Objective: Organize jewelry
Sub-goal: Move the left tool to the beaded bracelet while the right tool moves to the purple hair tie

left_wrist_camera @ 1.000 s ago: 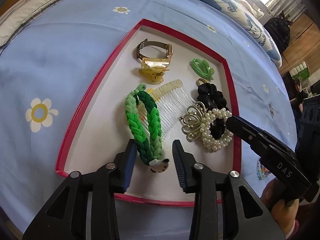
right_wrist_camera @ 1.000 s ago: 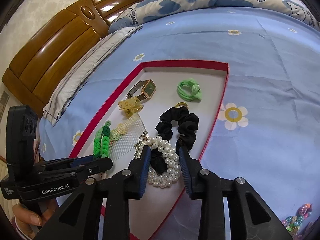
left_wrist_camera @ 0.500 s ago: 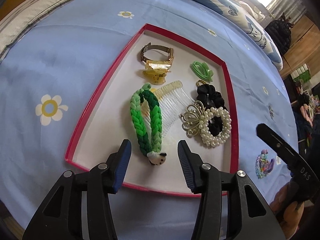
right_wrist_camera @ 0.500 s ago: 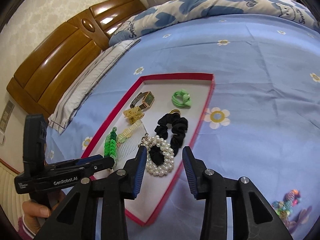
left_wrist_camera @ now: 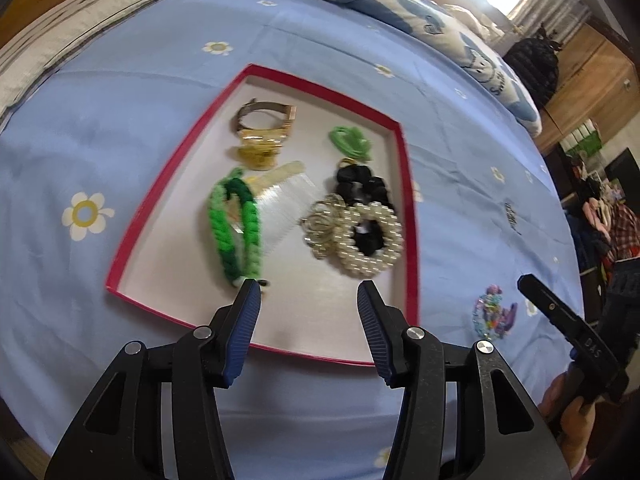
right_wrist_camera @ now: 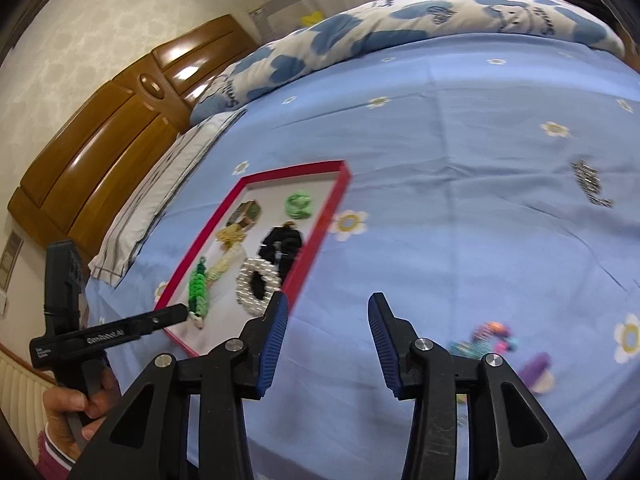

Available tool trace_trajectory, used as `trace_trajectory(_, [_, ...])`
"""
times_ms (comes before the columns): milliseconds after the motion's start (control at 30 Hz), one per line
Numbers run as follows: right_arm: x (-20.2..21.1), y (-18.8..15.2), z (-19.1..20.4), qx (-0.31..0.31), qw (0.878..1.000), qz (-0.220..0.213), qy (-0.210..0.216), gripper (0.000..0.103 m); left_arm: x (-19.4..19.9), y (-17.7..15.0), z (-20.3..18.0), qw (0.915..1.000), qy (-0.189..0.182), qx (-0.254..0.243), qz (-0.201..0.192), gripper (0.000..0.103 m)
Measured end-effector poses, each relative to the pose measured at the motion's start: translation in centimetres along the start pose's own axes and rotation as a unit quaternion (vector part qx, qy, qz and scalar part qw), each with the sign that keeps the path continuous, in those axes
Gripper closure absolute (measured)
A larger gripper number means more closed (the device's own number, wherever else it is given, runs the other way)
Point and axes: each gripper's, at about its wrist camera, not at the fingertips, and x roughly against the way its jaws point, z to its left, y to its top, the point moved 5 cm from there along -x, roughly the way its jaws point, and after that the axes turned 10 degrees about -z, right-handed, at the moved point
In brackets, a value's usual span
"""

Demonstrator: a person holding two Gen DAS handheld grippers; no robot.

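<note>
Red-edged and white inside, one shallow tray (left_wrist_camera: 412, 216) lies on the blue flowered bedsheet (left_wrist_camera: 120, 100) in the middle of the left wrist view, holding seven pieces. One watch (left_wrist_camera: 266, 114) sits at its upper end, just above one yellow claw clip (left_wrist_camera: 258, 152). Below these, one green braided band (left_wrist_camera: 236, 232) overlaps one clear comb (left_wrist_camera: 280, 200). To the right are one green hair tie (left_wrist_camera: 350, 142), one black scrunchie (left_wrist_camera: 360, 186) and one pearl ring with a gold ornament (left_wrist_camera: 360, 236). The left gripper (left_wrist_camera: 308, 300) hovers over the tray's lower end, its jaws having just been opening, nothing between them. The right gripper (right_wrist_camera: 328, 312), over bare sheet right of the tray, has likewise been spreading and is empty. One multicoloured bead piece (right_wrist_camera: 490, 338) lies on the sheet outside, at lower right.
</note>
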Motion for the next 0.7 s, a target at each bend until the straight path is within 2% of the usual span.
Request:
trace_trajectory(500, [5.8, -2.1, -7.8, -0.057, 0.996, -0.023, -0.072, 0.058, -1.0, -2.7, -7.8, 0.9964, -0.052, -0.059, 0.032, 0.054])
trace_trajectory(700, [6.8, -2.7, -9.9, -0.072, 0.993, -0.026, -0.089, 0.058, -1.7, -4.0, -10.8, 0.993, -0.064, -0.087, 0.048, 0.054])
